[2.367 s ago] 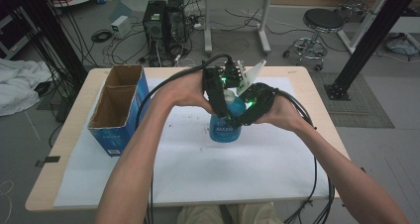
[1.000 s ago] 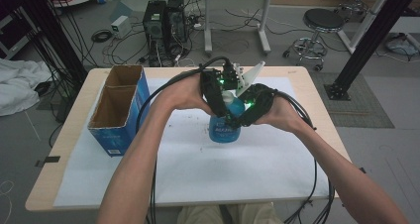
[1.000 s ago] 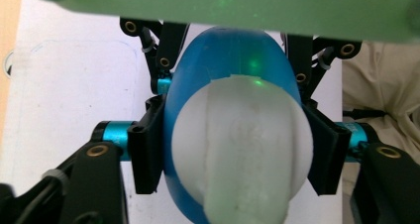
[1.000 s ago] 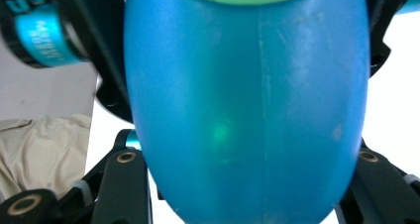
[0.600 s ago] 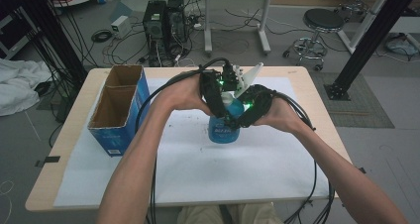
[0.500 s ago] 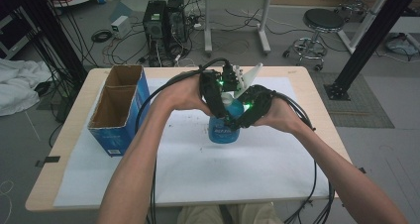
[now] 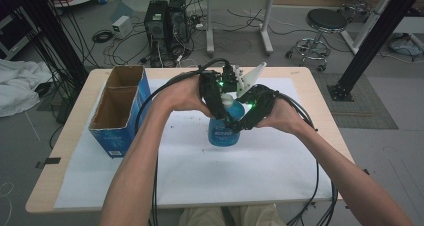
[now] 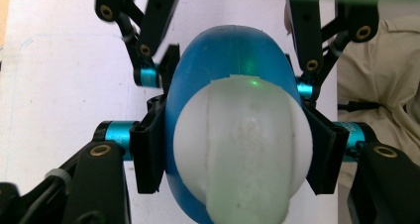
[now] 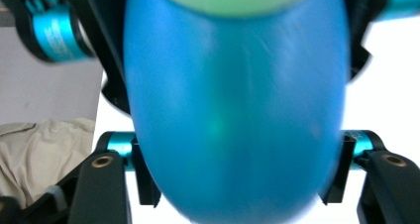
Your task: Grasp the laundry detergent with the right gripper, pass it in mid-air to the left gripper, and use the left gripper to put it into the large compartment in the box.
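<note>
A smooth, rounded blue bottle [image 7: 223,132] with a white cap [image 8: 242,144] is stood at the centre of the frame on the counter [image 7: 300,81]. It is clamped by the left tool [image 7: 218,107] — the right tool's [image 7: 241,120] jaws have just been opening around it. At left, a cardboard box [image 7: 119,111] is seen — open.

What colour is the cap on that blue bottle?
White, on the cap of the blue bottle; clearest in the left gripper view.

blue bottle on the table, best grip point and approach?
Grip the blue bottle across the narrow sides of its oval body, just below the white cap, coming from above. It stands upright and the flat-oval section gives the pads two opposing faces. The left gripper is clamped that way. The right gripper straddles the body lower down; its jaws have just been opening.
</note>
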`<state>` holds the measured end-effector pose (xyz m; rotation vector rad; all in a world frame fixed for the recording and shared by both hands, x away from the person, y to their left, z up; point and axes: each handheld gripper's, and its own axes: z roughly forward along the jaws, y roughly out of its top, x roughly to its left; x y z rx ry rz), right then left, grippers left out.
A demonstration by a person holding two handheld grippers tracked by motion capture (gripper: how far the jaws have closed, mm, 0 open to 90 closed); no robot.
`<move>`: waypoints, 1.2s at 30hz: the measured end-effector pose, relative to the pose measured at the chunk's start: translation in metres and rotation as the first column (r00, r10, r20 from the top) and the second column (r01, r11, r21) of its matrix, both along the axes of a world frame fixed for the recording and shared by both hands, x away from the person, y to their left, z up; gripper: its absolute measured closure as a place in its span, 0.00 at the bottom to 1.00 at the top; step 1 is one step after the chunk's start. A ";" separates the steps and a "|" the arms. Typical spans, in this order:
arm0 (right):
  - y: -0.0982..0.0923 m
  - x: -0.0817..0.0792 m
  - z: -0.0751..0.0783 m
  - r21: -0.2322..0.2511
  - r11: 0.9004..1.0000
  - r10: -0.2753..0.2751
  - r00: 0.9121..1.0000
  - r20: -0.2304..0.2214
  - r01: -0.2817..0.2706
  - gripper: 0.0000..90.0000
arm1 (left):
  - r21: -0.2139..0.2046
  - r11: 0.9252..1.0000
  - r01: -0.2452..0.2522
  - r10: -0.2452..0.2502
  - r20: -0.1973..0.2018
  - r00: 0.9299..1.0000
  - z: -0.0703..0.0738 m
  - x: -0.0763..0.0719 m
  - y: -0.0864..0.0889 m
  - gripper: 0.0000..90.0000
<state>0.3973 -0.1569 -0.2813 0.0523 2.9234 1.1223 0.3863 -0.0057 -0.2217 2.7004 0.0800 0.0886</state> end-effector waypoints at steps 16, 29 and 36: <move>0.000 -0.001 -0.002 -0.028 1.000 0.007 1.000 0.007 -0.007 0.26 | -0.003 1.000 -0.006 0.006 0.000 1.000 -0.001 -0.001 0.003 0.42; -0.015 -0.002 0.007 -0.044 0.999 -0.018 1.000 0.011 0.019 0.25 | 0.005 1.000 -0.015 0.015 0.010 1.000 0.005 -0.003 0.011 0.42; -0.029 -0.004 0.007 -0.110 0.992 -0.060 0.997 0.048 0.065 0.15 | 0.020 0.999 -0.035 0.035 0.020 0.999 0.018 -0.005 0.021 0.42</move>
